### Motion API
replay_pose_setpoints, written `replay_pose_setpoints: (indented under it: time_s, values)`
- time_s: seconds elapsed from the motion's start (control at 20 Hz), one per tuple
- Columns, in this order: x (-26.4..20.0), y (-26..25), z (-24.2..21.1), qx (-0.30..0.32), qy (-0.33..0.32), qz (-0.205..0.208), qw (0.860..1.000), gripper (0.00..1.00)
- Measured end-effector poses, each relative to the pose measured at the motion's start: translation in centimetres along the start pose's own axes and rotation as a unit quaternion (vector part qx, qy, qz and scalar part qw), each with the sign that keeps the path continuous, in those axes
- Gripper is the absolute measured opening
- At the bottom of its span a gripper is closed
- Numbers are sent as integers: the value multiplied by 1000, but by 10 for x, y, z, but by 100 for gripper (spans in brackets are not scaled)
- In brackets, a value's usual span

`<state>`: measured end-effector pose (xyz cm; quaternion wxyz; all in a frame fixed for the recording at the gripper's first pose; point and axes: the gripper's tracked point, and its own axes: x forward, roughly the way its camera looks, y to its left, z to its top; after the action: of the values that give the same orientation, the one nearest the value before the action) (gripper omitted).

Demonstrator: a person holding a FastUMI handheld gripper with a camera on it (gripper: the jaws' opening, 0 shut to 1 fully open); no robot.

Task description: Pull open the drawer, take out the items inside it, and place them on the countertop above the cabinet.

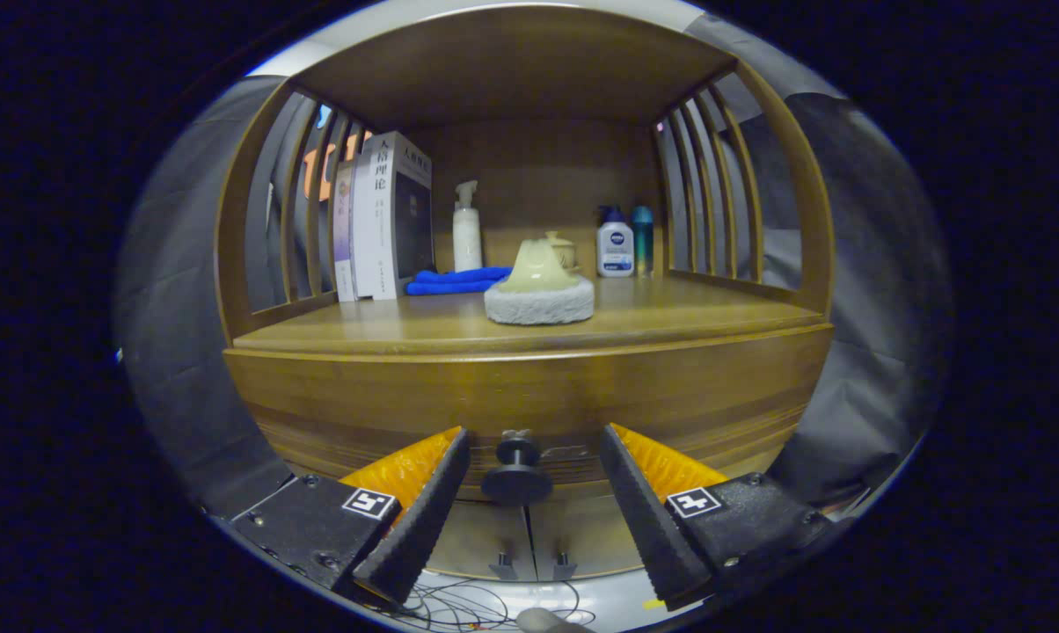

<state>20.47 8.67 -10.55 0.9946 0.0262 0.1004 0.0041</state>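
A wooden cabinet stands in front of me, its drawer front (529, 396) a wide curved band under the countertop (670, 321). The drawer's round dark knob (517, 479) sits between my fingertips, one finger on each side with a gap to each. My gripper (534, 453) is open, its fingers (433, 492) reaching up to the drawer front. The drawer looks closed, so its contents are hidden.
On the countertop sit a cream polishing pad with a fluffy white base (539, 286), a blue cloth (455, 281), upright books (389, 215), a white pump bottle (467, 229), and small bottles (616, 242) at the back right. Slatted side rails (714, 185) flank the shelf. Two lower cabinet doors (529, 536) are below; cables (468, 607) lie on the floor.
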Motion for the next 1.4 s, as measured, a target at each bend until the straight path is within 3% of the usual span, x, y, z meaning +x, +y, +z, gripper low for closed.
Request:
replay_pose_setpoints:
  time_s: [0.4, 0.7, 0.95, 1.4]
  values:
    - [-135, -70, 27, -7, -68, -15, 998, 97]
    - [-210, -78, 47, -6, -106, -2, 994, 97]
    - [-234, -68, 50, -12, -114, 14, 993, 97]
    - [-230, -75, 48, 5, -103, 8, 995, 97]
